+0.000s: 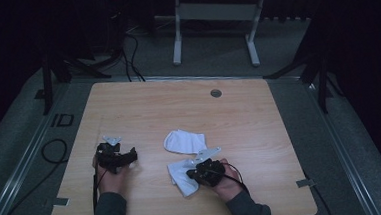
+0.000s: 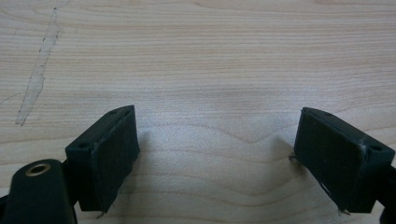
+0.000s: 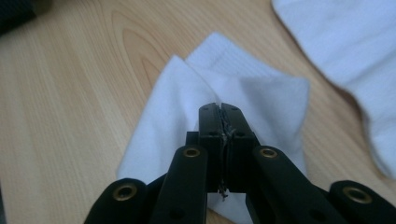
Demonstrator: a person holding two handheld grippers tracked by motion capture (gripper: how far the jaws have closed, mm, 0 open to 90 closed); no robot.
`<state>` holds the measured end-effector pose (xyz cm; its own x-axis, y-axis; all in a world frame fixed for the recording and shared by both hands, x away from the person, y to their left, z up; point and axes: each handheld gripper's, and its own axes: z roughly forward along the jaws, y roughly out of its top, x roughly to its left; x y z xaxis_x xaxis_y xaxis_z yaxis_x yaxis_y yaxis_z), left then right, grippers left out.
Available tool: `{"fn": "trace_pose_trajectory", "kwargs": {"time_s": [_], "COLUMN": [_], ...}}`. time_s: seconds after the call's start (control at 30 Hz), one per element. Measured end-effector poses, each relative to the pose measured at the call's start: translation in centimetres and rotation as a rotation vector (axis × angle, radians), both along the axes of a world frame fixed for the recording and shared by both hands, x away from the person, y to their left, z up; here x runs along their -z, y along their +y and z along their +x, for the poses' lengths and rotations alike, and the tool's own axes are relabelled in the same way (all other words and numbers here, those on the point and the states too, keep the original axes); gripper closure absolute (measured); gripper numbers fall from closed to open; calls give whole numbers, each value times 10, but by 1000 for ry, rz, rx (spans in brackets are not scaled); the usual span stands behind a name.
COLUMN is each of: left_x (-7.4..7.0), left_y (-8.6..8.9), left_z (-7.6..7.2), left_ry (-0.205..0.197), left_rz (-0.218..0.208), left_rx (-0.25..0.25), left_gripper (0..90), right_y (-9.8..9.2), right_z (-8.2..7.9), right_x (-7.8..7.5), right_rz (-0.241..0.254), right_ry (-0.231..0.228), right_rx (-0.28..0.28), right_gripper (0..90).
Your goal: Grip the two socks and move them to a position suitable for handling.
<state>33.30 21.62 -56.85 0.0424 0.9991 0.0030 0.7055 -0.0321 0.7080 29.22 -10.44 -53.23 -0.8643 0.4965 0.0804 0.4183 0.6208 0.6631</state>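
So, right gripper (image 3: 219, 109): jaws pressed together over the near white sock (image 3: 187, 107), can't tell if any fabric's pinched | near sock: flat on the wooden table (image 1: 258, 108), front centre | second white sock (image 1: 183, 140): just behind it | left gripper (image 2: 215, 154): jaws wide apart, holding nothing, resting on bare wood well left of both socks

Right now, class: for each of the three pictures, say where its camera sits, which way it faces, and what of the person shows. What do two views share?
High view: above the person's side, facing forward and down on the table; both forearms, left claw, right claw.
Left gripper view: on the left claw, facing bare wood; jaws wide apart.
Right gripper view: on the right claw, facing the near sock; jaws together.
Shared: the near sock and far sock appear in the high and right gripper views.
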Motion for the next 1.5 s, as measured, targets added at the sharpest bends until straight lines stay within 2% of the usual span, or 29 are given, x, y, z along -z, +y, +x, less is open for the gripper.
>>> {"fn": "trace_pose_trajectory", "kwargs": {"time_s": [0.23, 0.27, 0.5, 0.67, 0.77, 0.9, 0.93, 0.97, 1.0, 1.03, 1.1, 1.3, 1.5], "left_x": [0, 0, 0, 0, 0, 0, 0, 0, 0, 0, 0, 0, 0], "left_y": [0, 0, 0, 0, 0, 0, 0, 0, 0, 0, 0, 0, 0], "left_z": [0, 0, 0, 0, 0, 0, 0, 0, 0, 0, 0, 0, 0], "left_ry": [0, 0, 0, 0, -2, -2, -3, -3, -3, -3, -4, -2, -3], "left_rz": [0, 0, 0, 0, 0, 0, -2, -2, -2, -2, -2, 0, -2], "left_rx": [0, 0, 0, 0, 0, 0, -2, -2, -2, -2, -2, 0, -2], "left_gripper": [136, 136, 137, 137, 137, 137, 137, 137, 137, 137, 136, 137, 136], "right_y": [-3, -5, -16, -34, -40, -57, -66, -66, -76, -76, -89, -102, -116], "right_z": [-6, -6, -5, -2, -1, 4, 6, 6, 8, 8, 9, 5, 16], "right_x": [-18, -24, -41, -59, -64, -71, -73, -73, -74, -74, -74, -71, -61], "right_rz": [19, 21, 38, 49, 53, 57, 57, 57, 53, 53, 55, 42, 18], "right_ry": [-51, -70, -114, -159, -171, -187, -193, -193, -193, -193, -180, -173, -156], "right_rx": [2, 8, 37, 84, 104, 147, 168, 168, 191, 191, 220, 241, 279], "right_gripper": [882, 881, 882, 882, 882, 882, 882, 882, 882, 882, 882, 881, 881]}}
